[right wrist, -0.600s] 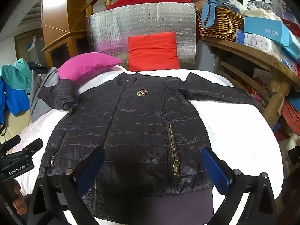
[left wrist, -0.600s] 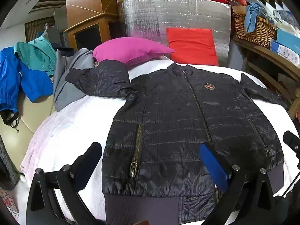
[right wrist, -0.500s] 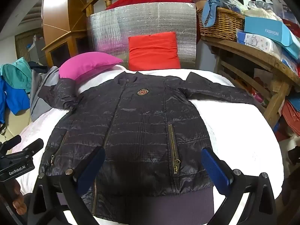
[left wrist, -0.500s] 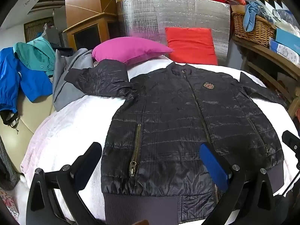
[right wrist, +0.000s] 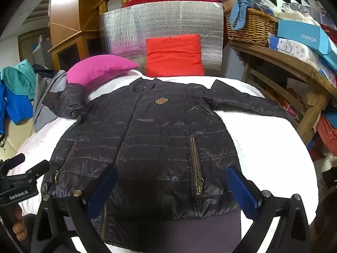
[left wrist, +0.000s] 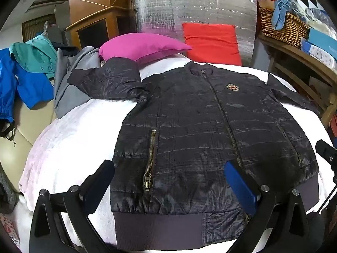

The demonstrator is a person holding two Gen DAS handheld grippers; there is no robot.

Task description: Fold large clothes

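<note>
A black quilted jacket point(left wrist: 200, 130) point(right wrist: 151, 139) lies flat, front up and zipped, on a white-covered bed point(left wrist: 69, 139) point(right wrist: 269, 147), its grey hem nearest me. Both sleeves spread outward, and the left one bunches near the pink pillow. My left gripper point(left wrist: 168, 179) hovers open above the hem's left half, with nothing between its blue pads. Over the hem's right half, my right gripper point(right wrist: 171, 181) stands open the same way. In the right wrist view the left gripper's body point(right wrist: 19, 181) shows at the far left, held by a hand.
A pink pillow point(left wrist: 143, 46) and a red cushion point(left wrist: 210, 42) lean against a silver foil panel point(left wrist: 189, 10) at the bed's head. Blue, teal and grey clothes point(left wrist: 31, 73) pile up on the left. A wooden shelf point(right wrist: 284, 63) with a wicker basket point(right wrist: 250, 25) and boxes stands on the right.
Both views have shifted slightly: the jacket sits a little lower and nearer in the frames. Both grippers stay wide open.
</note>
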